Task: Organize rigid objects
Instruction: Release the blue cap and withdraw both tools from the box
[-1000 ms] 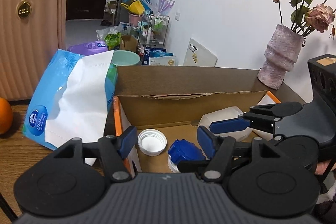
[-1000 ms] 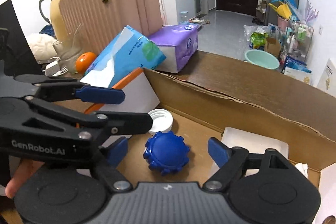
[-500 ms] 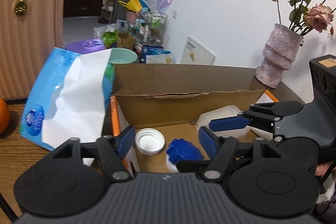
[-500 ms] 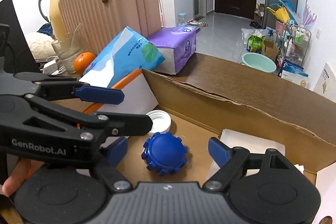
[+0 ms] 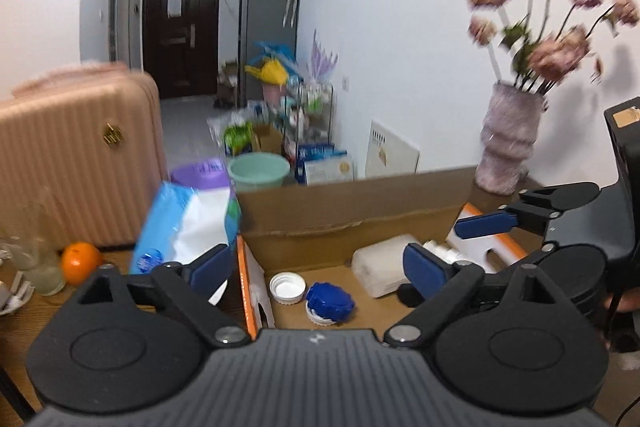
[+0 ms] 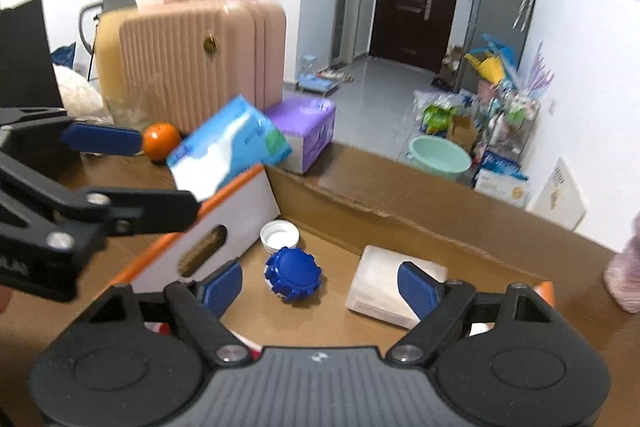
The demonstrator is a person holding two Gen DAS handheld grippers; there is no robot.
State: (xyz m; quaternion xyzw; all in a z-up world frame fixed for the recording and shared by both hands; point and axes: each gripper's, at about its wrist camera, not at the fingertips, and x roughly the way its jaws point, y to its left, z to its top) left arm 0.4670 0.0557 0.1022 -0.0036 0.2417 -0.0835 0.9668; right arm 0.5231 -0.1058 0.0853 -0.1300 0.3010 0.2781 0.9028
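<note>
Blue and scalloped, the blue cap (image 6: 293,273) sits on the floor of the cardboard box (image 6: 420,203), on top of a white ring that shows only as a sliver at its lower edge. Just beside it, toward the box's left wall, lies the white cap (image 6: 279,235), hollow side up. Toward the right of the box floor rests the translucent container (image 6: 384,287); one of my right fingertips covers part of it in the right view.

My right gripper (image 6: 320,283) hangs above the box with its jaws spread wide and nothing between the pads. My left gripper (image 5: 318,267) is also spread wide, having just been opening, and holds nothing; the caps show in the gap below it. In the left view my body hides the lower edge of the blue cap.

Against the box's left wall leans the blue tissue pack (image 6: 232,151), with the purple tissue box (image 6: 308,131) behind it. An orange (image 6: 161,139) sits on the wooden table (image 5: 24,311), near the pink suitcase (image 6: 192,55). At the right, the vase (image 5: 510,143) and its flowers are smeared by motion blur, and the right view cuts the vase off at the frame edge.
</note>
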